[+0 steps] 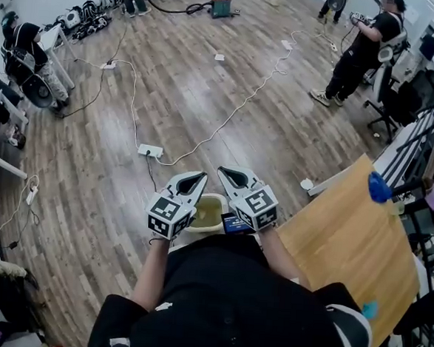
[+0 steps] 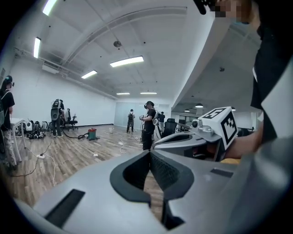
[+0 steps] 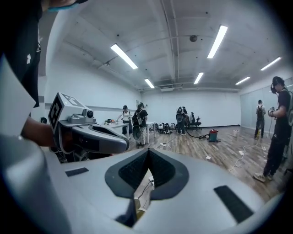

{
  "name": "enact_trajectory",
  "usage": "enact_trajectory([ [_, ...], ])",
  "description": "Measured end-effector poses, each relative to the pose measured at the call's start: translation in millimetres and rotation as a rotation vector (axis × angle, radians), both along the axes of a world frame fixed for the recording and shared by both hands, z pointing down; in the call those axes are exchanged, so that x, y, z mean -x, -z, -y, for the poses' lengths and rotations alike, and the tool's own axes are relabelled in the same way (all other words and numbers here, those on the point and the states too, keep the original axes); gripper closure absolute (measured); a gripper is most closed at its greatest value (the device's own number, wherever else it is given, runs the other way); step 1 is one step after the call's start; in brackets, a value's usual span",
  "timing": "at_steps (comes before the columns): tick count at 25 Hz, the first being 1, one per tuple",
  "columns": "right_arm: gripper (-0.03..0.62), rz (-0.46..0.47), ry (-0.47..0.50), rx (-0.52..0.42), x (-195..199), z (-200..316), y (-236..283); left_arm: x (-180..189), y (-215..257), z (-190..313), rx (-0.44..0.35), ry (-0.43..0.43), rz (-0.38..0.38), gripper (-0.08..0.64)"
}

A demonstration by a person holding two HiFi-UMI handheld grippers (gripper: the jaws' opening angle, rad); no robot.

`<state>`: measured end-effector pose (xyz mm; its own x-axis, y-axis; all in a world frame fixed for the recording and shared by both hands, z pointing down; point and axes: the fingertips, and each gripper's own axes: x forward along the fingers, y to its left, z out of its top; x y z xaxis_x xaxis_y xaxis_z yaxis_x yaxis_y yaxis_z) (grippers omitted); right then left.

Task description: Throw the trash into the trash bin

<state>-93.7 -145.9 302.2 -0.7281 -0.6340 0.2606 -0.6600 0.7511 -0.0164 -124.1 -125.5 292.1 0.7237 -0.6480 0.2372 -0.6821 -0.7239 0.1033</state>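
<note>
Head view: the left gripper [image 1: 199,178] and right gripper [image 1: 223,172] are hovering side by side, jaws pressed together, pinching nothing. The bin [image 1: 215,199] is standing on the floor [image 1: 208,94] directly under them, just beside the table's [image 1: 347,223] left edge. A power strip [image 1: 149,151] and cable [image 1: 236,107] are lying ahead; otherwise the floor is lying open.

Left gripper view: its jaws are meeting at the tips, empty. The right gripper is crowding in at right.

Right gripper view: its jaws are closed and empty, with the left gripper sitting close at left. A person [image 3: 277,132] is standing at the right edge.
</note>
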Motion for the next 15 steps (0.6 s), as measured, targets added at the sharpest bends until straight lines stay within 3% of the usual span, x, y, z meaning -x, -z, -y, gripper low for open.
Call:
enact_trajectory([
  [15,0.595,0.019,-0.037,-0.001,-15.9,4.5,-0.5,-23.4,-13.0,-2.2,0.015,-0.053,0.041,0.554],
])
